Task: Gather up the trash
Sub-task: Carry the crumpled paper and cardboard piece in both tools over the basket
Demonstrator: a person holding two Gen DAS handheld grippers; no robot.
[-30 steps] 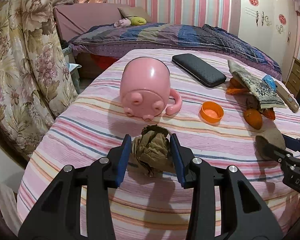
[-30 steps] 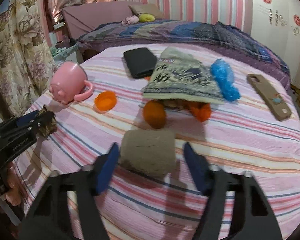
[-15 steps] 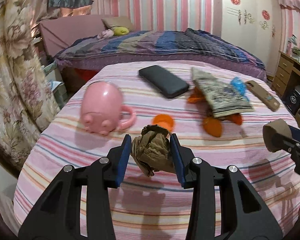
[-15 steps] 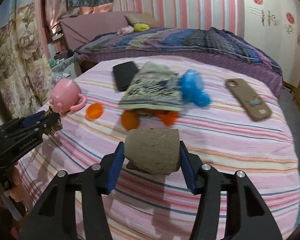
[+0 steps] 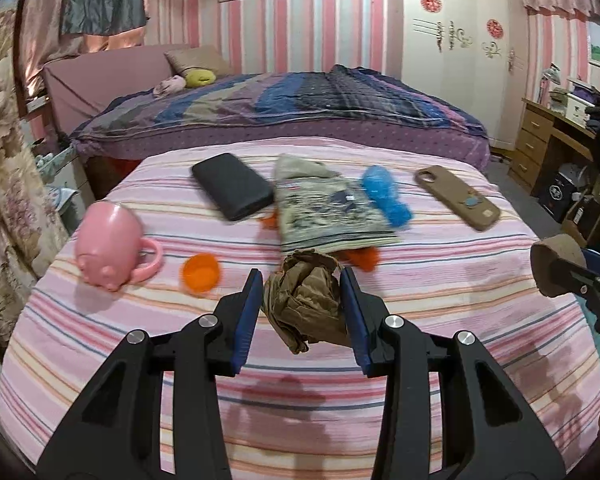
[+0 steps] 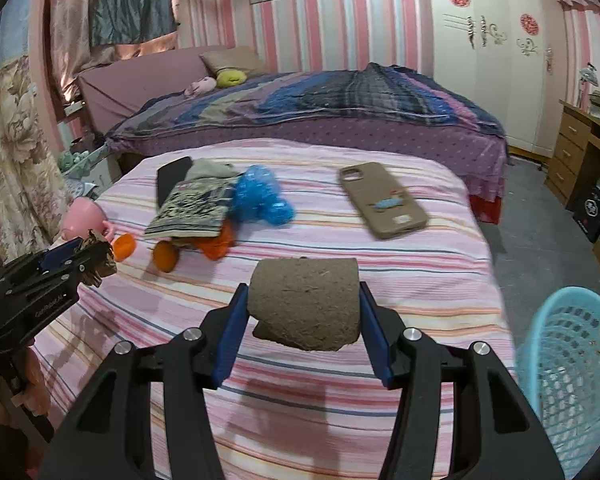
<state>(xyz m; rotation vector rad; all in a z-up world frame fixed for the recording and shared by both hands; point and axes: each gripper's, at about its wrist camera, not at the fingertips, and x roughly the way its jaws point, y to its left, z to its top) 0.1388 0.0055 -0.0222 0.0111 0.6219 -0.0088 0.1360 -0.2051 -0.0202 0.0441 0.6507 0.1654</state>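
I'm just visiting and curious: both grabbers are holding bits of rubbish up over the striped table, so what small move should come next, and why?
Probably swing the right gripper towards the blue basket at the table's right edge. Its jaws clamp a brown cardboard roll lifted off the cloth, and the basket is on that side. The left gripper, gripping crumpled brown paper, could follow.

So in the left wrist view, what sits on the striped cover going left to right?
pink mug → orange cap → black case → patterned pouch → blue wad → brown phone case
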